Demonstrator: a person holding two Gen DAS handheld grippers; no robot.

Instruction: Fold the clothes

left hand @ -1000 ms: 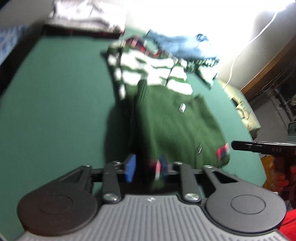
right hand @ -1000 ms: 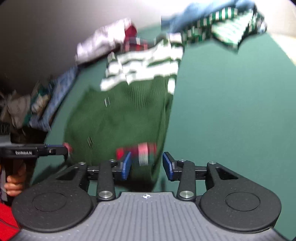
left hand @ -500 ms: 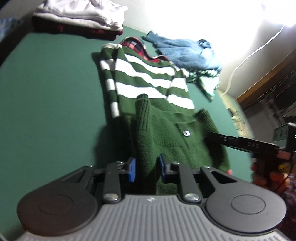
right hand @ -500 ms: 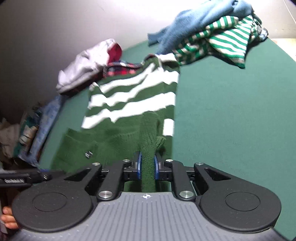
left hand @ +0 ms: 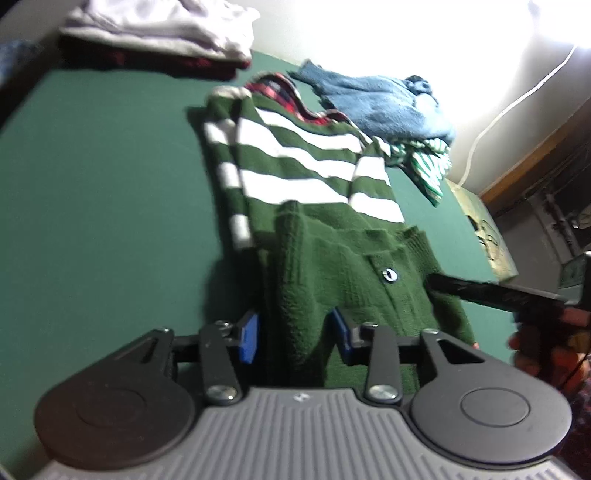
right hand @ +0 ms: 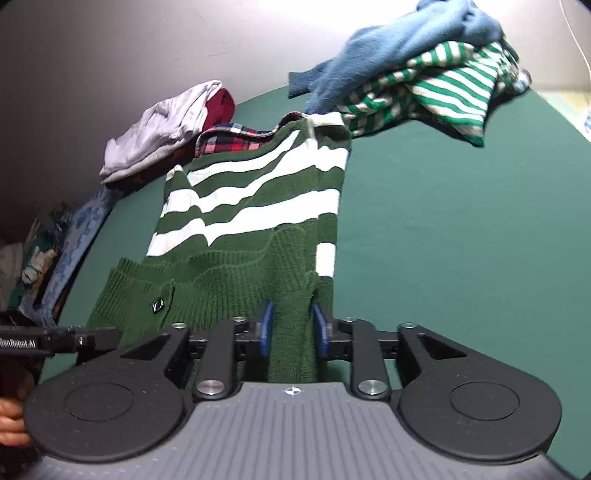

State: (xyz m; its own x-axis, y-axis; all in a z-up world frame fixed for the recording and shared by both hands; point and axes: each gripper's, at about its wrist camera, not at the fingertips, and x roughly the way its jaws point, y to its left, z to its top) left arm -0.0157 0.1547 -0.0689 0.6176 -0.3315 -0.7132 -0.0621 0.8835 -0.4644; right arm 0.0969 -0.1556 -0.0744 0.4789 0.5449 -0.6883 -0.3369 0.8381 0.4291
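The green striped sweater (left hand: 314,192) is lying flat on the green worktop (left hand: 92,184). It is looking thick, soft and floppy, so it is best taken by its near hem. The left hand-held gripper (left hand: 295,334) and right hand-held gripper (right hand: 293,334) are opening, with hem folds sitting between their pads.

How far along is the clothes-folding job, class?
Done: a folded stack sits at the table's far edge. In hand: the green striped cardigan, half-folded, both claws, left and right, opening around its hem. Left: the blue and striped heap.
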